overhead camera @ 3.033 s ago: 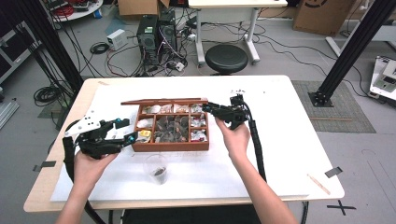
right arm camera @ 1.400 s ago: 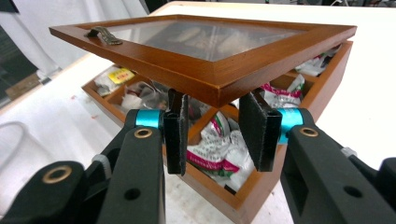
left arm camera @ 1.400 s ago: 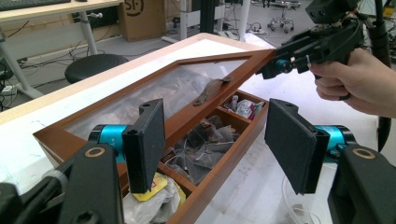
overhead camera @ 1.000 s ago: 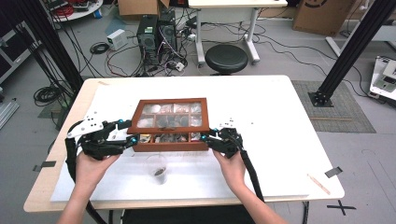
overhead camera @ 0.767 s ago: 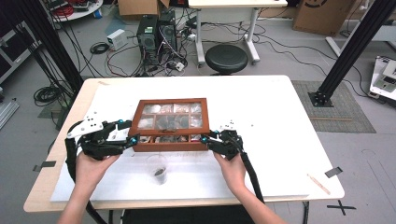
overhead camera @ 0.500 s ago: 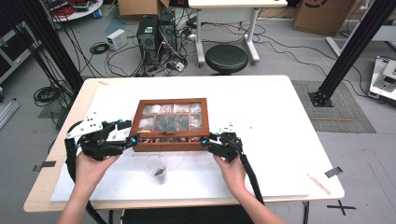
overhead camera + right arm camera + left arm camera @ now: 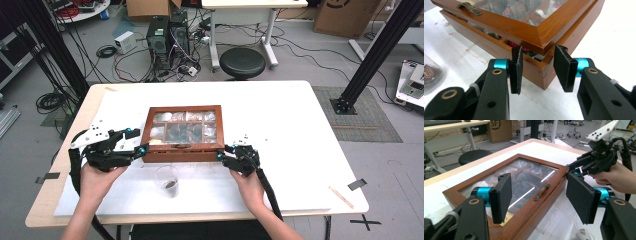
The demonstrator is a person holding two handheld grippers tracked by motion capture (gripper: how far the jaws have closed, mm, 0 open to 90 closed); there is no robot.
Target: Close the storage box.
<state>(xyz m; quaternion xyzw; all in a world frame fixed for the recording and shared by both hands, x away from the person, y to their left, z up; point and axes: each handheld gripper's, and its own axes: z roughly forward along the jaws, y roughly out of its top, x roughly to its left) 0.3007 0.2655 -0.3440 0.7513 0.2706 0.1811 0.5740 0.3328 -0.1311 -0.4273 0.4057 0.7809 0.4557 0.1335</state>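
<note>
Nearest to me on the white worktop point(image 7: 300, 130), a clear plastic cup point(image 7: 168, 181) with something dark at its bottom stands between my two hands, just in front of the box.

My left tongs point(image 7: 141, 149) sit at the wooden box's point(image 7: 182, 151) front left corner, jaws apart; in the left gripper view one black pad hangs over the glass lid point(image 7: 524, 180) and the other stands off past the front edge, gripping nothing. My left hand point(image 7: 97, 177) holds the handle low over the worktop.

My right tongs point(image 7: 220, 153) are at the front right corner, jaws apart too. In the right gripper view that corner of the box pokes in between the two pads, and I can't tell whether either pad touches the wood. There the lid sits slightly raised off the base, a narrow gap showing bits of the contents inside. My right hand point(image 7: 248, 184) is behind the tongs, cable trailing back toward me.

The box itself lies near the middle of the worktop, lid down, its small metal handle point(image 7: 542, 192) on the front edge facing me, compartments dimly visible through the glass.

Beyond the worktop, a black round stool point(image 7: 242, 61) stands on the floor, and left of it dark computer towers point(image 7: 169, 34) among tangled cables.
</note>
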